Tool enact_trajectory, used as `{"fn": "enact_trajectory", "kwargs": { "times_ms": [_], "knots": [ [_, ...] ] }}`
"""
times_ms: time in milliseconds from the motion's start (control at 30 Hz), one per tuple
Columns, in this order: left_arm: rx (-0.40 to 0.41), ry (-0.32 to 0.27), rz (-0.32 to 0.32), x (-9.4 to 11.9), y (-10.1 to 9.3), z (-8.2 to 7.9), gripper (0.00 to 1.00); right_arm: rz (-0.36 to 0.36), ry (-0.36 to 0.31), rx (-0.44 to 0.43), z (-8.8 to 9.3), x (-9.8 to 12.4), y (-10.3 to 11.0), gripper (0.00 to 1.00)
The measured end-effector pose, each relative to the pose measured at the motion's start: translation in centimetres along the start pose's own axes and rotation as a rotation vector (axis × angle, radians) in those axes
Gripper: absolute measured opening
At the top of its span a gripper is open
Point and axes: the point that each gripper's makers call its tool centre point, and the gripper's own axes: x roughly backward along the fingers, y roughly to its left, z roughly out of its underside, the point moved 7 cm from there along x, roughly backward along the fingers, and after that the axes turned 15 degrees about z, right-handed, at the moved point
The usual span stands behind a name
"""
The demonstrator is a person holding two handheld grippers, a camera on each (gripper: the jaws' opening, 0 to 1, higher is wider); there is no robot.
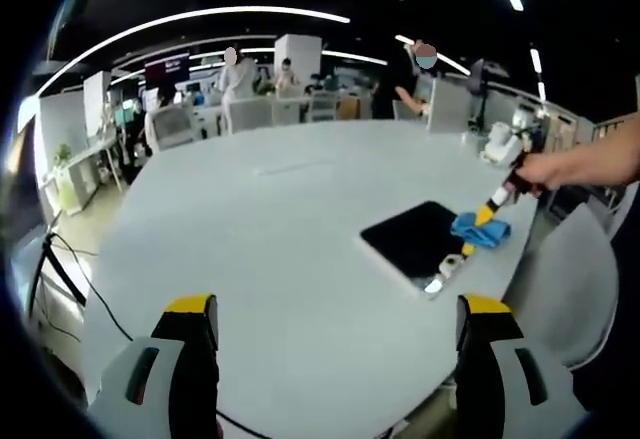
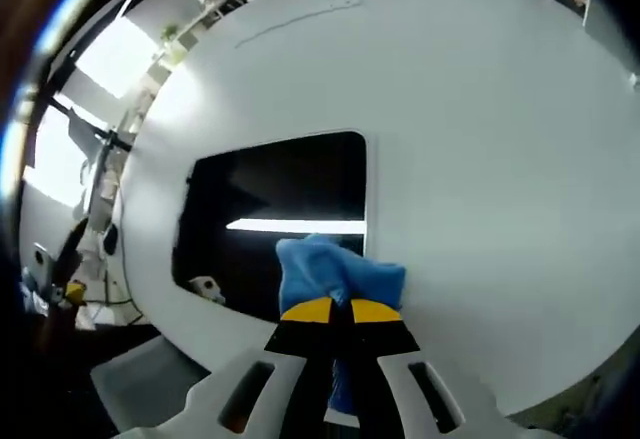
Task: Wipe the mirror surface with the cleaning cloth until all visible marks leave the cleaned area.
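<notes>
**Still wiping: cloth may slip or skid off the edge**

Here the right gripper (image 2: pixel 335 311) has its jaws closed tight on the blue cloth (image 2: pixel 335 271), pinching a bunched fold that spills out ahead of the tips. The cloth presses on the mirror (image 2: pixel 270 199), near its right-hand edge in the right gripper view, and the mirror lies flat on the white bench (image 2: pixel 480 139). The left gripper (image 1: pixel 335 324) hangs well back over bare bench, jaws wide apart and holding nothing.

Risks, as I judge them: only a small fold is pinched, so a hard drag could pull the cloth free. A stroke that runs past the near edge would wipe bench, not glass. Nothing steadies the mirror, so a firm push might shove it across the smooth bench. The dark glass reflects ceiling lights, so marks are hard to tell from glare.
</notes>
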Motion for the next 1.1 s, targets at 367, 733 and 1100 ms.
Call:
{"fn": "enact_trajectory", "kwargs": {
  "times_ms": [367,733,1100],
  "knots": [
    [-0.001,-0.014,0.002,-0.6,0.1,-0.4,1.0,0.009,-0.032,0.014,0.2,-0.1,0.1,0.0],
    [0.007,-0.018,0.002,-0.7,-0.1,-0.2,1.0,0.059,-0.067,0.046,0.4,0.4,0.7,0.0],
    [0.017,-0.033,-0.005,-0.3,-0.1,-0.1,1.0,0.106,-0.057,0.068,0.4,0.5,2.2,0.0]
  ]
}}
